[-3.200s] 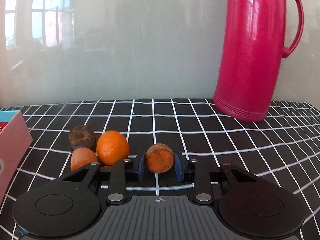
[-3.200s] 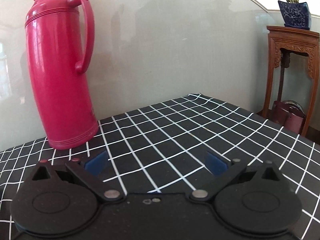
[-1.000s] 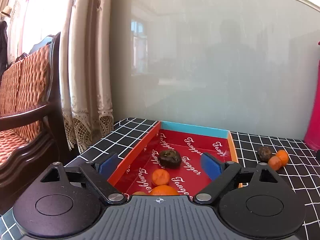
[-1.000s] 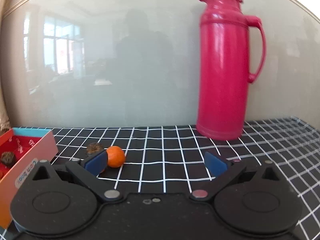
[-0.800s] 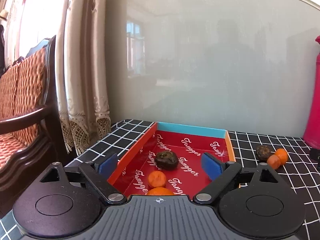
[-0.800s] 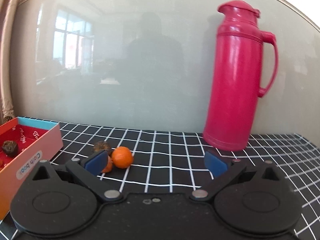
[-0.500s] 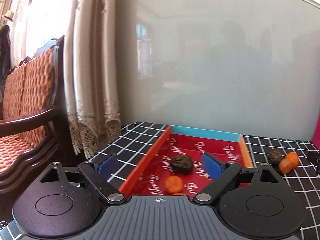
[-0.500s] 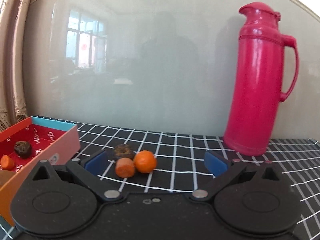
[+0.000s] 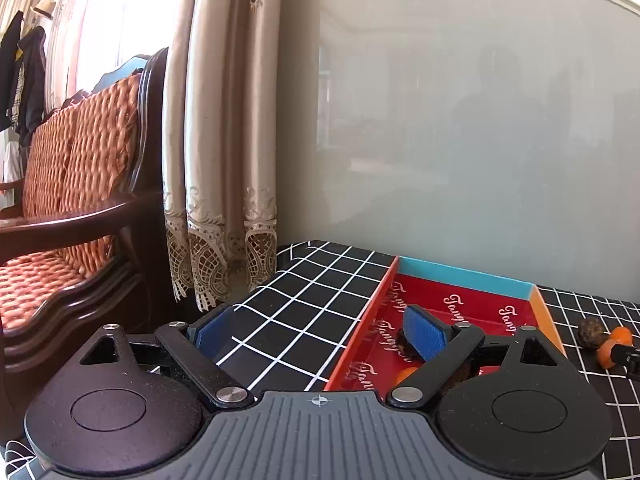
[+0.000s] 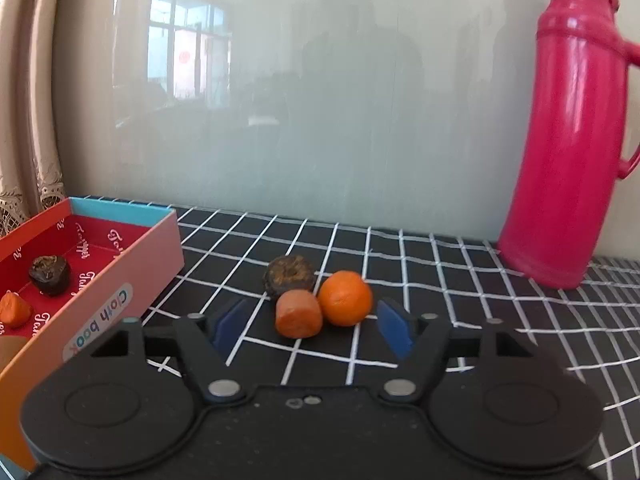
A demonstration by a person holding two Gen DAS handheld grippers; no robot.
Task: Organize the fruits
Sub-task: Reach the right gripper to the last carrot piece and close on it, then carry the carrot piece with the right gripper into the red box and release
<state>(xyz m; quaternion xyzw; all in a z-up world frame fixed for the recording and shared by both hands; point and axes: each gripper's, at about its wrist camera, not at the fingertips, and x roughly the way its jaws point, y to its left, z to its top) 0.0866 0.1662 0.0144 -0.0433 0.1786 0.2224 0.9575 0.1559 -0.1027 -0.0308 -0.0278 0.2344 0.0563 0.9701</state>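
From the left wrist camera, the left gripper [image 9: 320, 330] is spread wide and holds nothing. Its left pad hangs over the bare checked tablecloth [image 9: 304, 300] near the table's left edge, while its right pad sits over the red box [image 9: 464, 280], which lies at the table's back-left corner. A dark fruit [image 9: 402, 342] and an orange piece [image 9: 404, 374] show in the box, partly hidden behind that pad. Well to the right, beyond the box's orange wall, three loose fruits [image 9: 604, 340] lie on the cloth, with a black tip of the other tool touching or just in front of them; I cannot tell which.

From the right wrist camera, the right gripper [image 10: 312, 328] is likewise released and empty, low over the cloth. The cluster sits just ahead of the gap between its pads: a squat orange piece [image 10: 298, 314] nearest, a round mandarin [image 10: 345, 298] touching it on the right, and a dark dried fruit [image 10: 289, 276] behind both. The orange piece lies almost straight ahead, slightly left of centre, its flat end facing the camera. The red box [image 10: 120, 280] stands to the left, already holding a dark fruit [image 10: 50, 274] and an orange piece [image 10: 14, 310]. A pink thermos [image 10: 568, 140] stands far right at the back edge.

The right gripper is clearly nearer; I judge a short forward push would bring the orange piece between its pads, though the mandarin crowds the right pad.
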